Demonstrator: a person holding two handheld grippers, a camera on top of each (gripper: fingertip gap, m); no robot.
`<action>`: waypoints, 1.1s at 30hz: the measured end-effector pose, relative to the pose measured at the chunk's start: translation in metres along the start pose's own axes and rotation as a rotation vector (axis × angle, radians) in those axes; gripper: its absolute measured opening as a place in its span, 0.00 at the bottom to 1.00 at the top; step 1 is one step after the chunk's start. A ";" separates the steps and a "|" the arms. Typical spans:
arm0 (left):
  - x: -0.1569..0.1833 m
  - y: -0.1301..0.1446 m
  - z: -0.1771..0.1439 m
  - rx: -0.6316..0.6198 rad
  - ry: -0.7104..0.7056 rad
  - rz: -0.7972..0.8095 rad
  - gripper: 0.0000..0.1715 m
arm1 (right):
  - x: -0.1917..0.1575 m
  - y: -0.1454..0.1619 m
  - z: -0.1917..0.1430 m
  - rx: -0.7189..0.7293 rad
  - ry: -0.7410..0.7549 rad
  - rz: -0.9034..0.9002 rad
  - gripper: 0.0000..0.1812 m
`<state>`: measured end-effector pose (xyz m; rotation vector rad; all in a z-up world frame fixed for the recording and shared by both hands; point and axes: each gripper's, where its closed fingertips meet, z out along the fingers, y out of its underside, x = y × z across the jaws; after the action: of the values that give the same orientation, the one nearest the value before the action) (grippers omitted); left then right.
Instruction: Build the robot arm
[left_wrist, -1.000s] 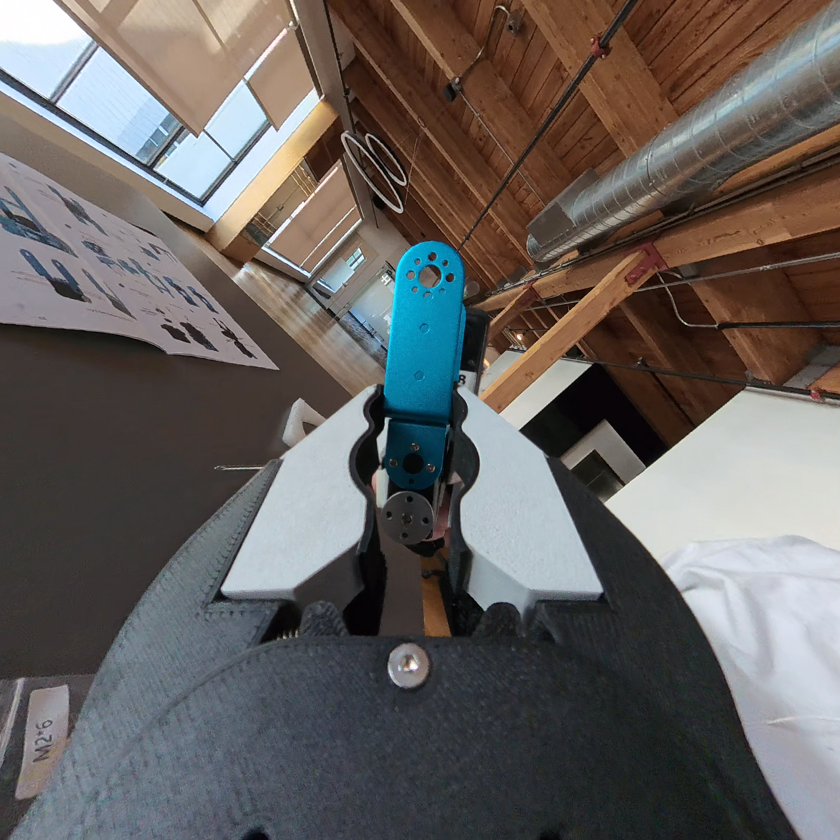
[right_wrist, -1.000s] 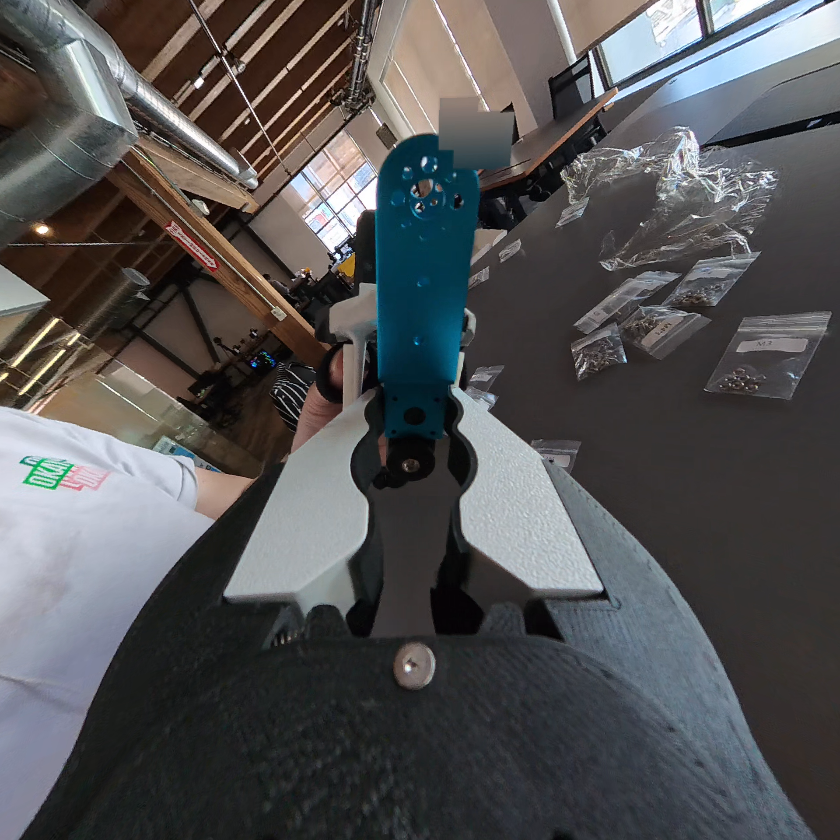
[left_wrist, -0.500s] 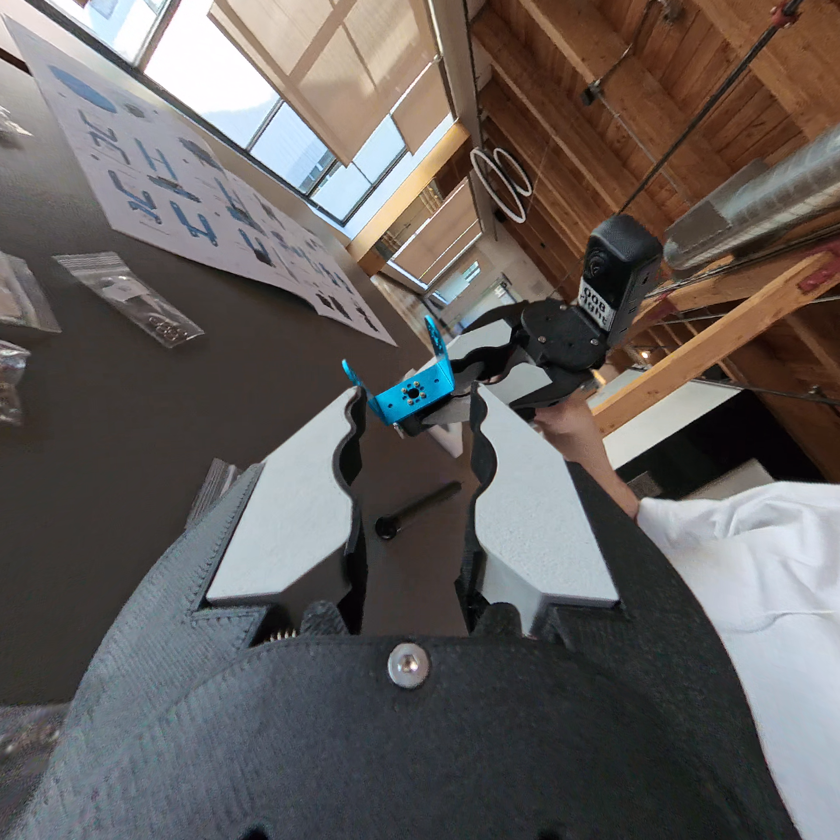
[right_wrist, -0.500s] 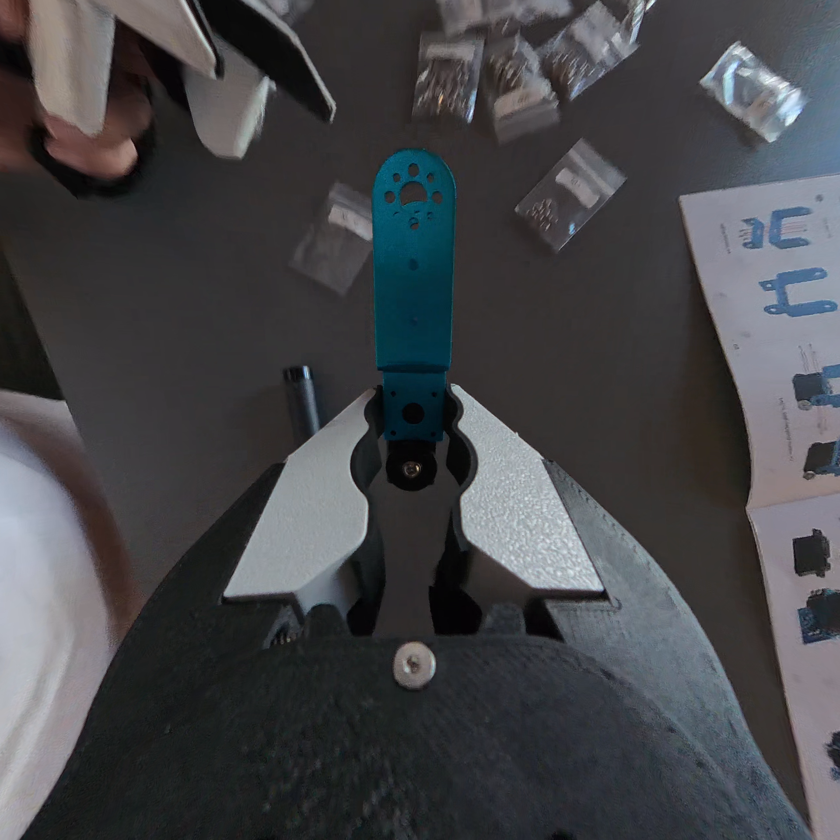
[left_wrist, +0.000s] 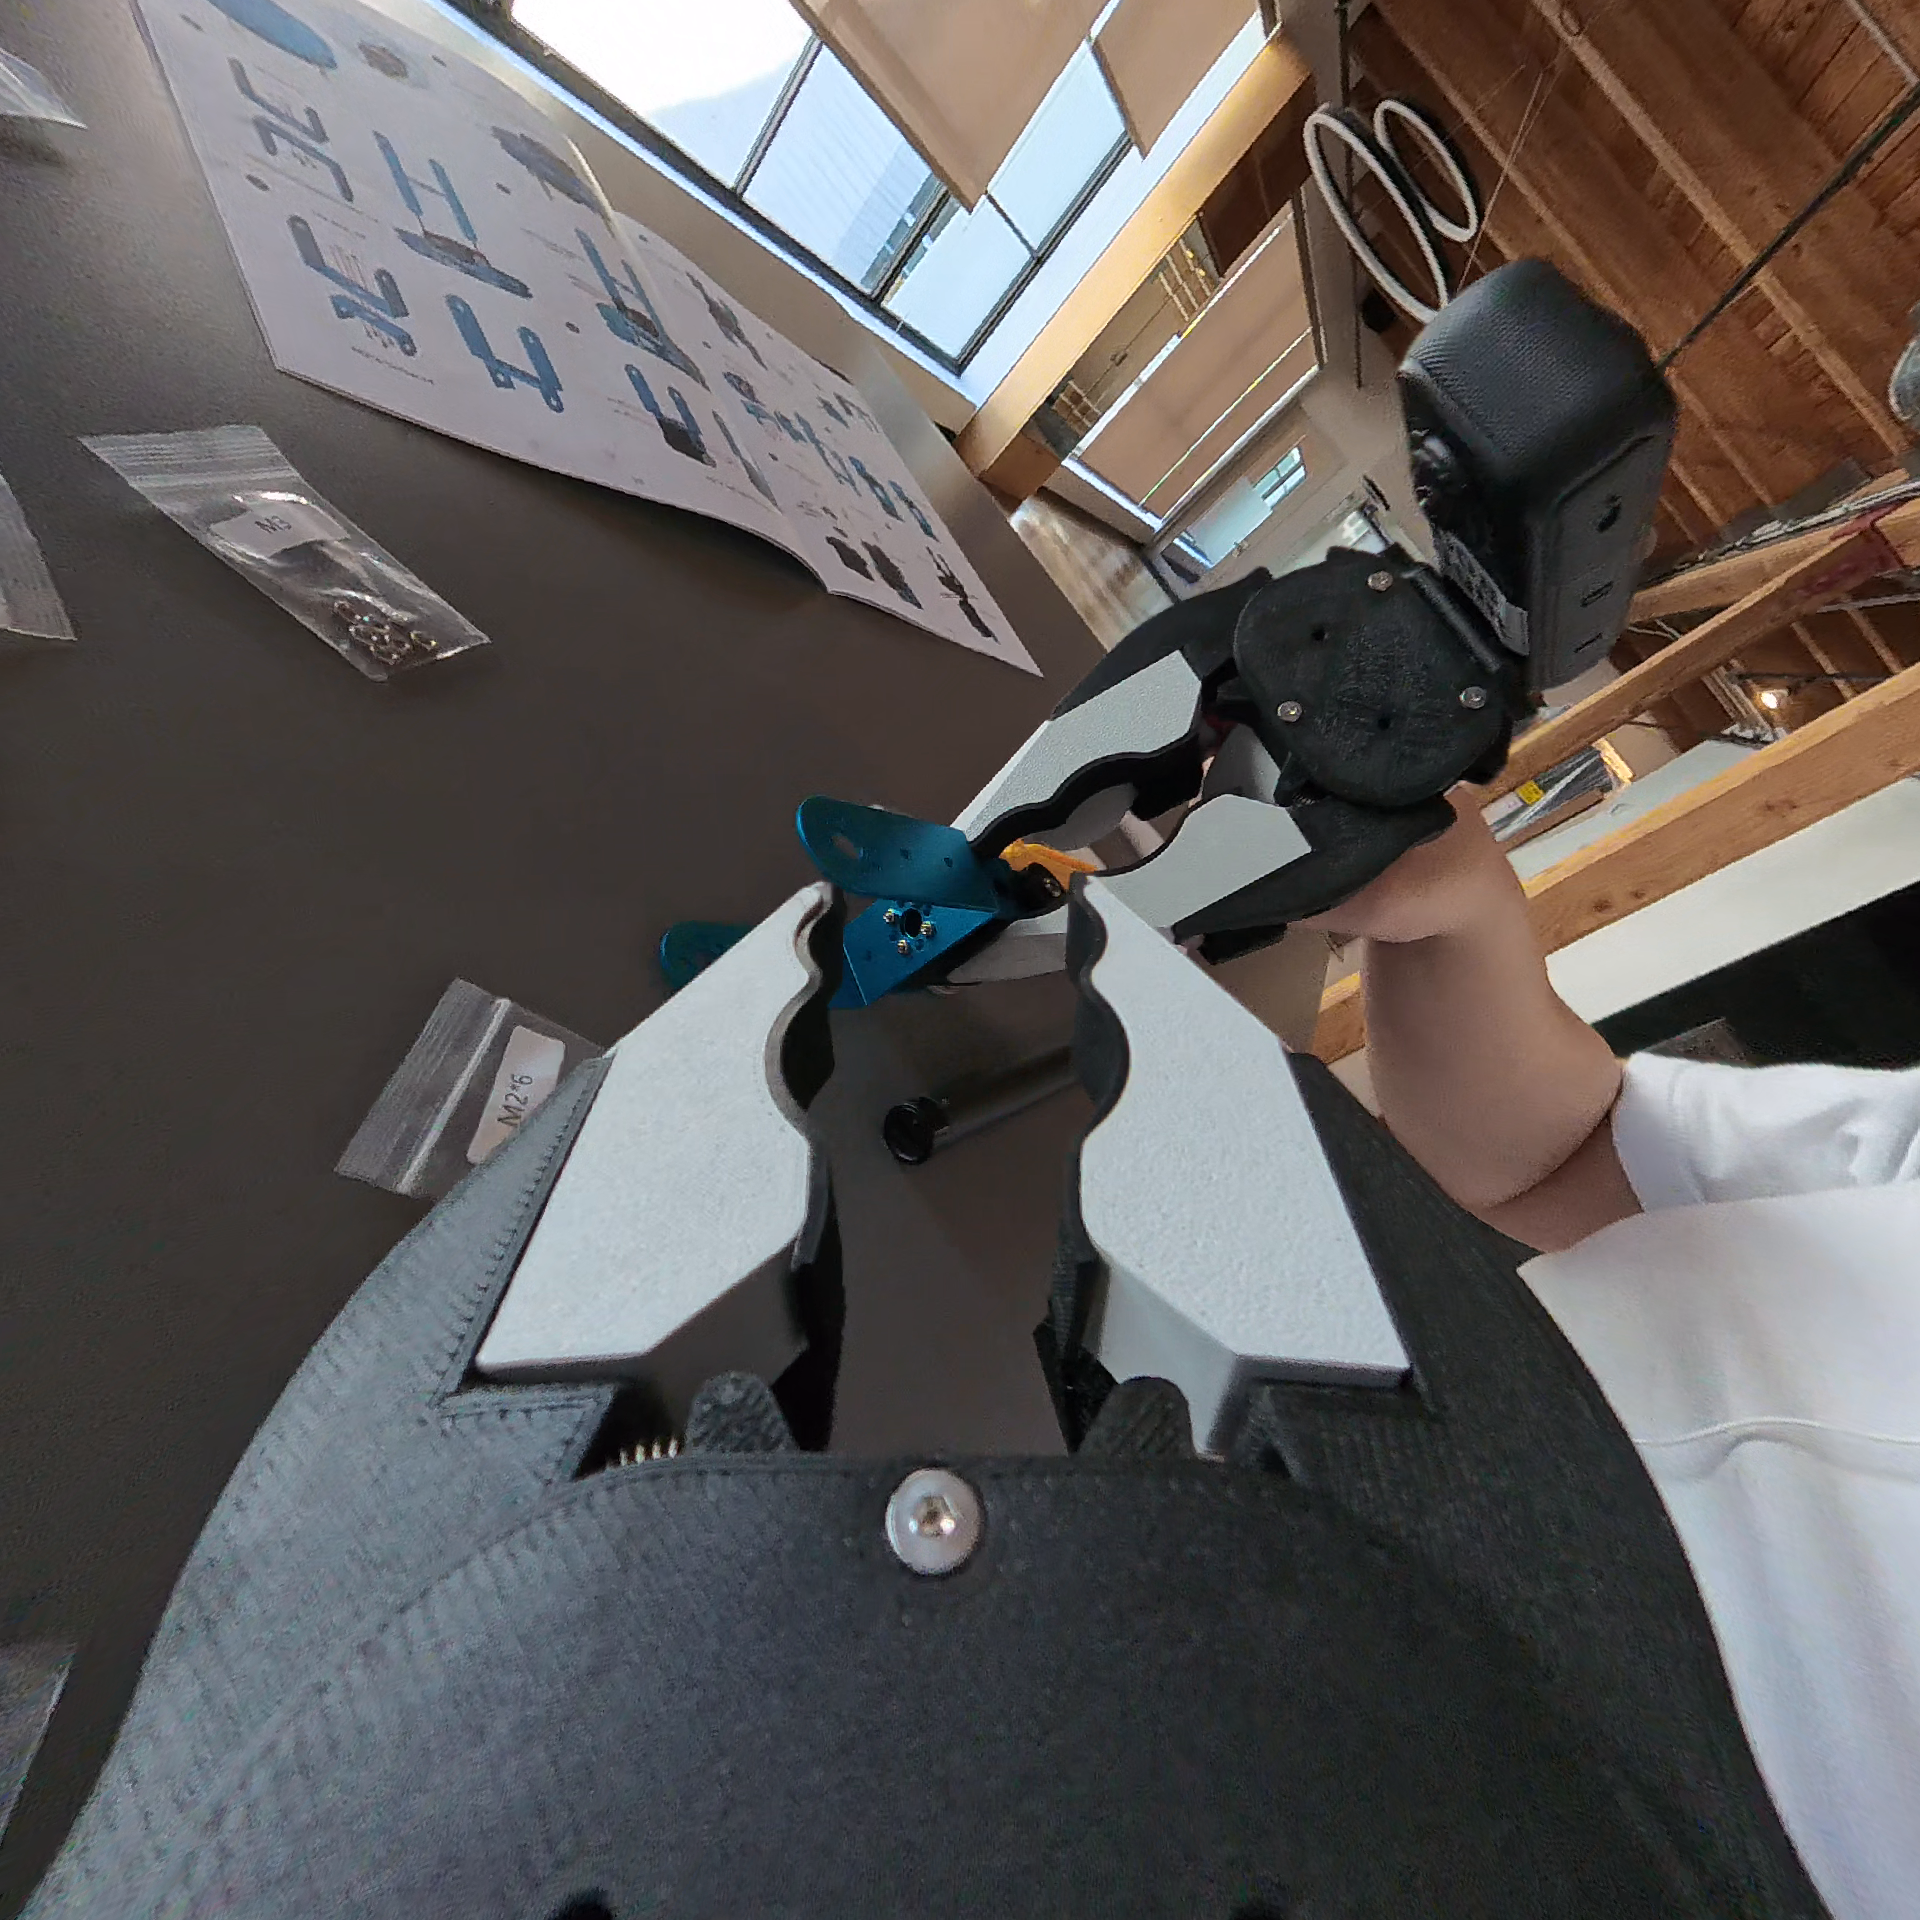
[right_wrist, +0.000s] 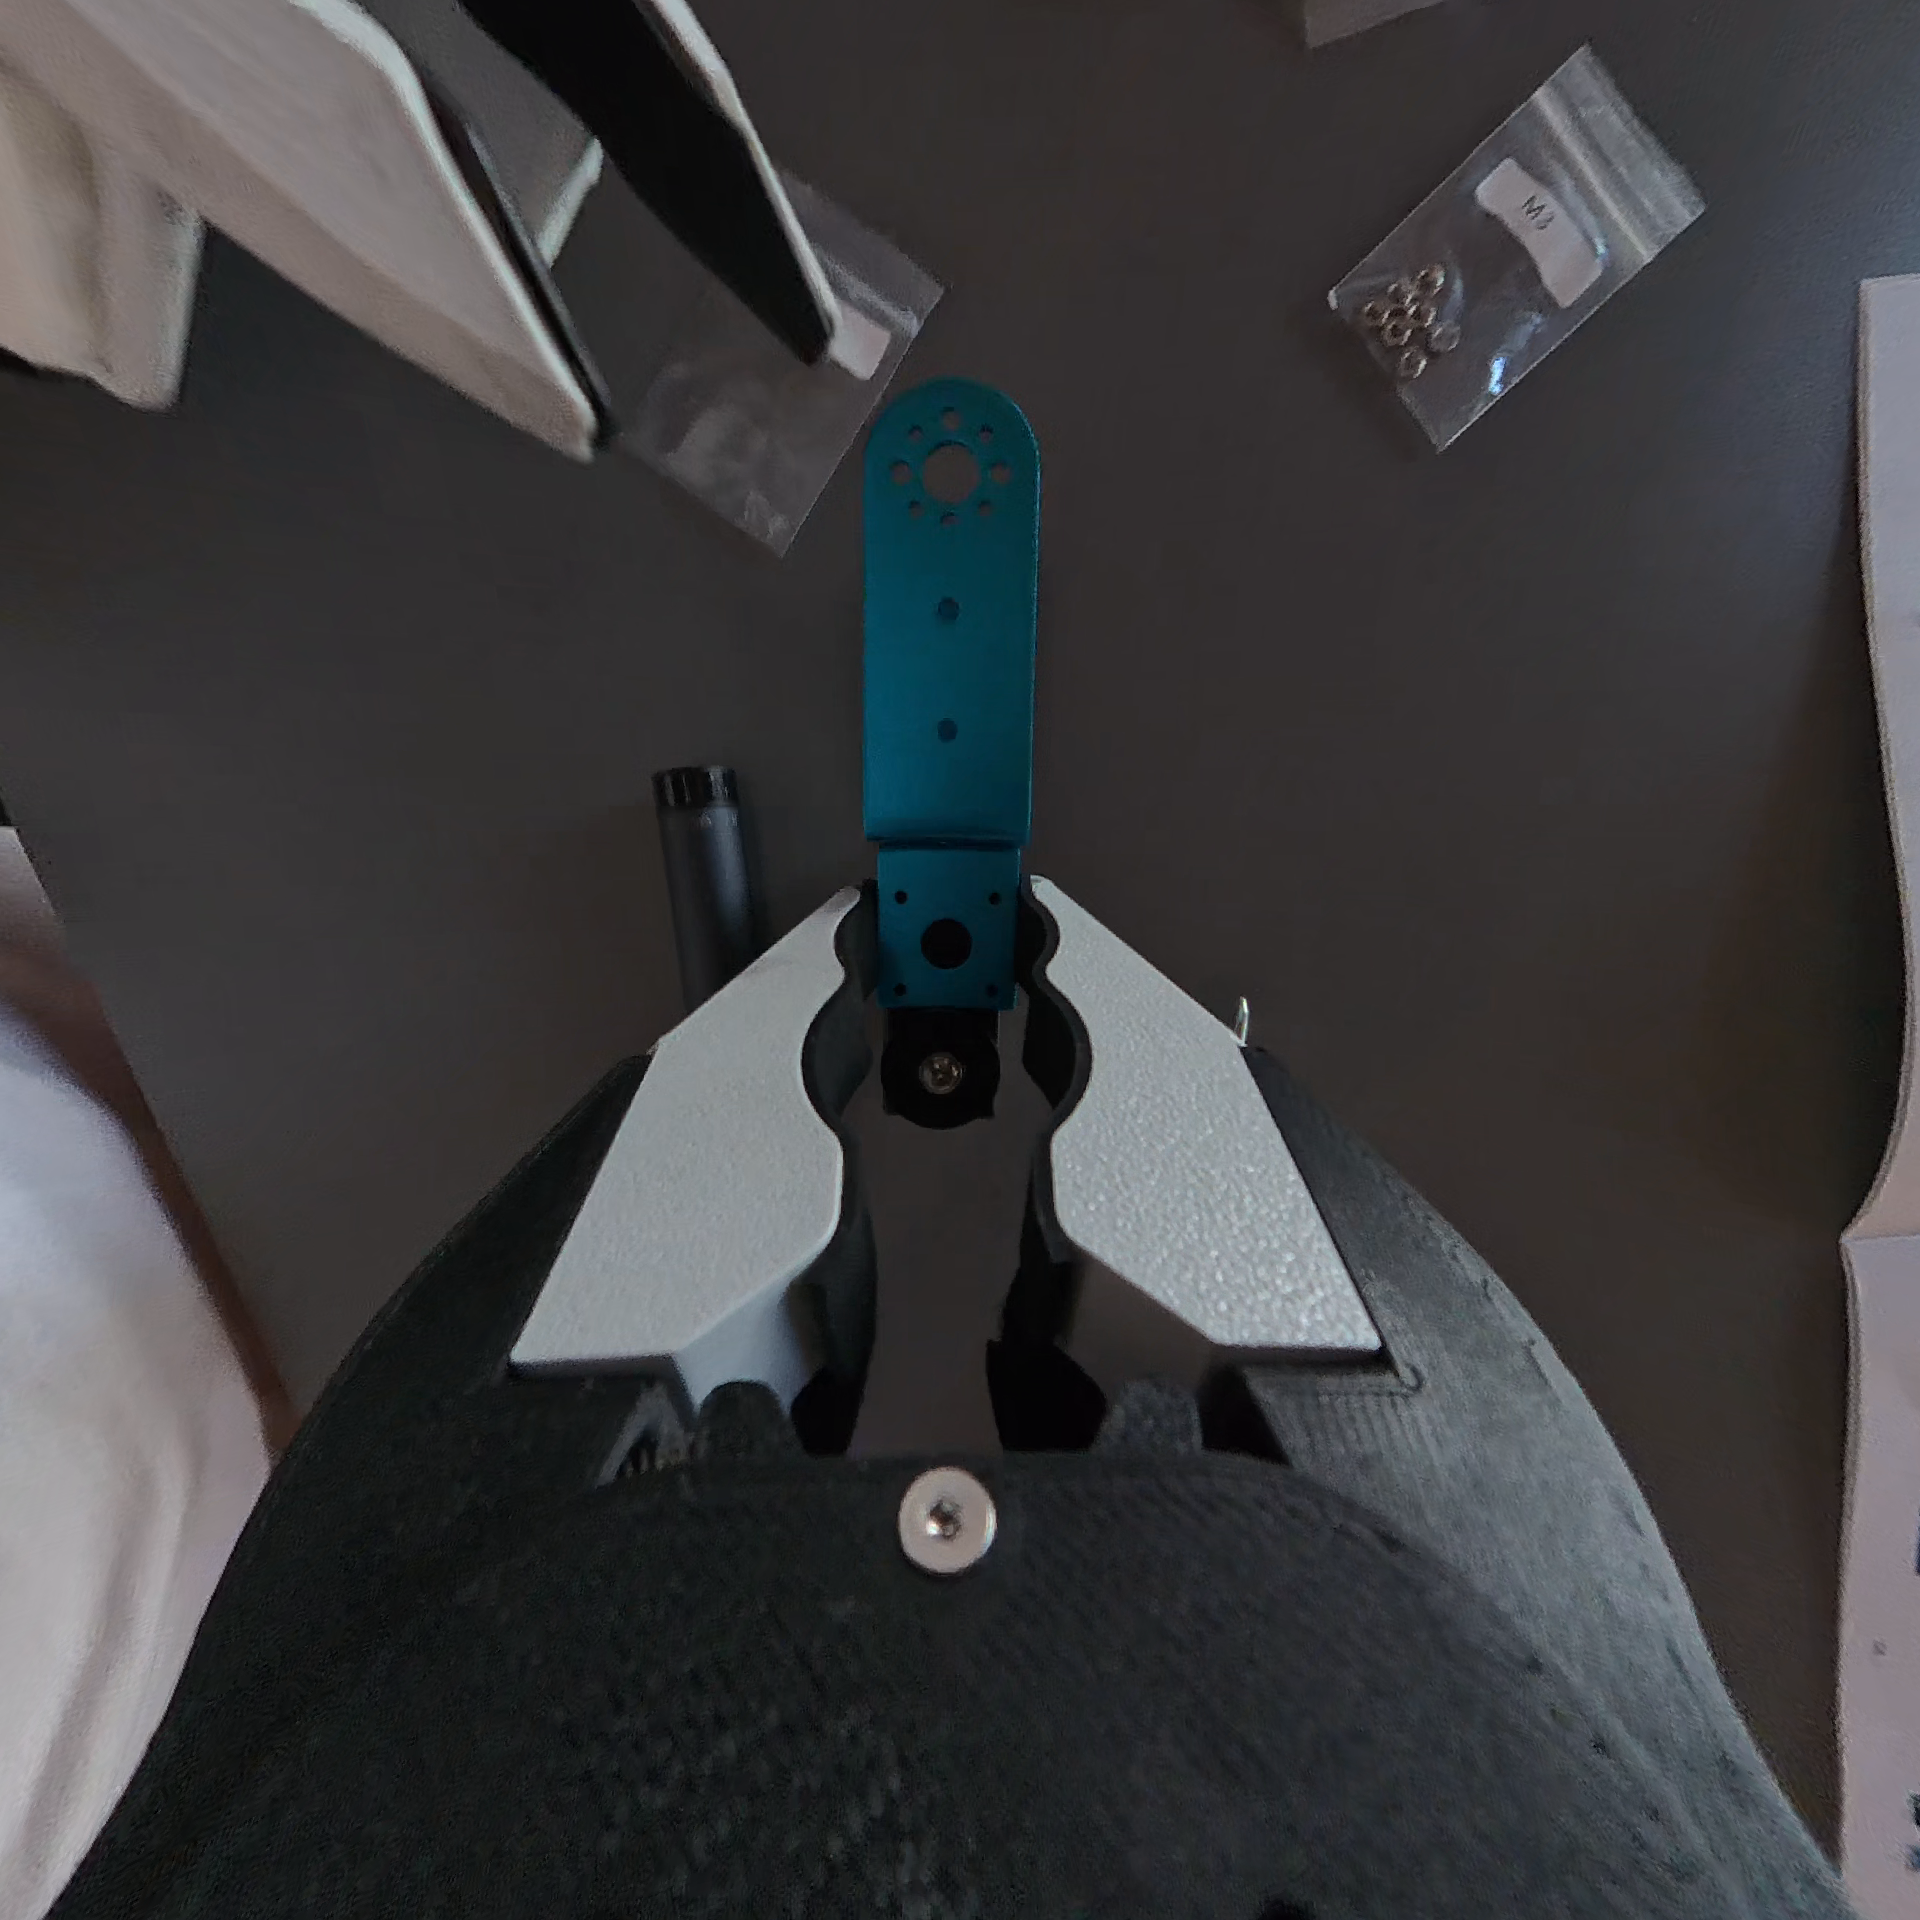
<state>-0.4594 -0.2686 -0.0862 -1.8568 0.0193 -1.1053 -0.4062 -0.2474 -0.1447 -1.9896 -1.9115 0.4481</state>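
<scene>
**Blue bracket held over the dark table**

We are hovering above the dark grey table (right_wrist: 1351, 727). Our right gripper (right_wrist: 945, 935) is clamping the blue perforated metal bracket (right_wrist: 951, 623); our left gripper (left_wrist: 945, 914) is spreading wide, empty, over a black cylindrical rod (left_wrist: 966, 1112).

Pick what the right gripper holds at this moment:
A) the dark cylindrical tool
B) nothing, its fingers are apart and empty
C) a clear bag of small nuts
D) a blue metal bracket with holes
D: in the right wrist view the right gripper is shut on the base of the blue metal bracket, which sticks out past the fingers above the dark table.
</scene>
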 end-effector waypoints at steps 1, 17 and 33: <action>-0.001 0.001 0.004 -0.017 -0.007 -0.001 0.25 | 0.000 -0.002 0.001 0.023 -0.004 0.006 0.14; -0.021 -0.005 0.014 -0.101 -0.018 0.004 0.25 | 0.006 0.037 -0.076 0.626 -0.084 0.187 0.27; -0.022 -0.028 0.011 -0.173 -0.014 0.430 0.30 | -0.004 0.000 -0.030 0.651 0.048 -0.035 0.25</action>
<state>-0.4760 -0.2357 -0.0825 -1.8944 0.4970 -0.8083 -0.3921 -0.2522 -0.1179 -1.5162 -1.5025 0.8712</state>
